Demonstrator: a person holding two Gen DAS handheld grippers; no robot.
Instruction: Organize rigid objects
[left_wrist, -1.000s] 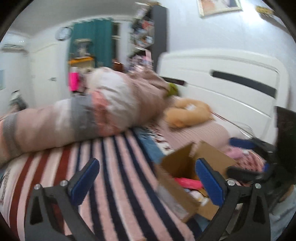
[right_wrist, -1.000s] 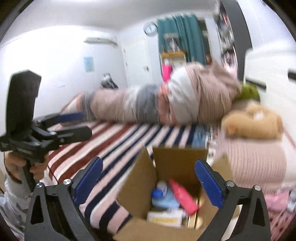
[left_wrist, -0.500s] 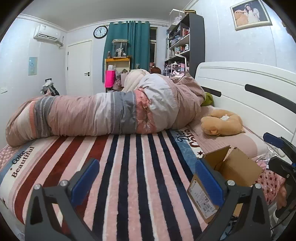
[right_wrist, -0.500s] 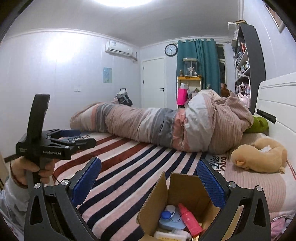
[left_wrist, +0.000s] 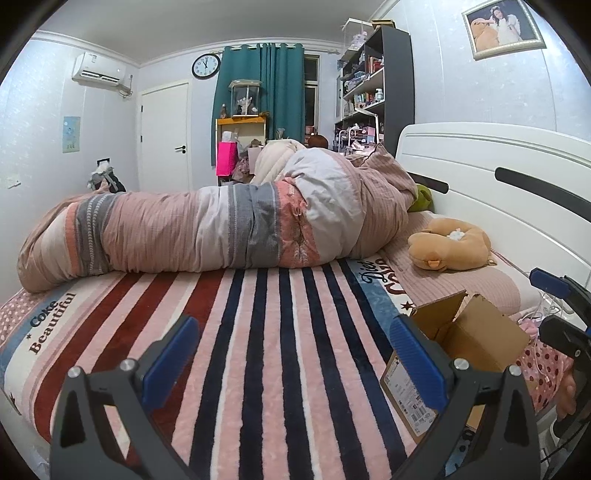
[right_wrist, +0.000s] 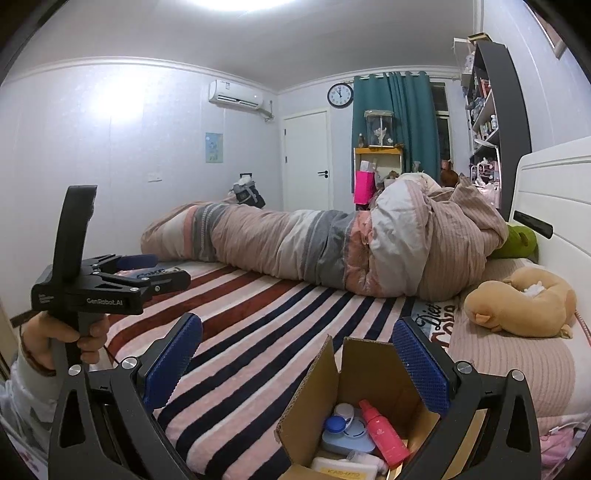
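An open cardboard box (right_wrist: 325, 398) sits on the striped bed near its front right; in the left wrist view it shows at the right (left_wrist: 476, 332). Inside lie a pink bottle (right_wrist: 382, 432), a blue and white case (right_wrist: 341, 430) and a white packet (right_wrist: 343, 469). My right gripper (right_wrist: 295, 365) is open and empty, just above the box. My left gripper (left_wrist: 295, 362) is open and empty over the striped blanket, left of the box; it also shows at the left of the right wrist view (right_wrist: 147, 269).
A rolled pink and grey duvet (left_wrist: 221, 229) lies across the bed's far side. A tan plush toy (left_wrist: 450, 247) rests on the pink pillow (right_wrist: 513, 373) by the white headboard (left_wrist: 498, 177). The striped blanket (left_wrist: 258, 332) covers the bed's near part.
Both grippers pulled back and steadied, so the views went from blurred to sharp. The box now sits lower in the right wrist view and further right in the left wrist view.
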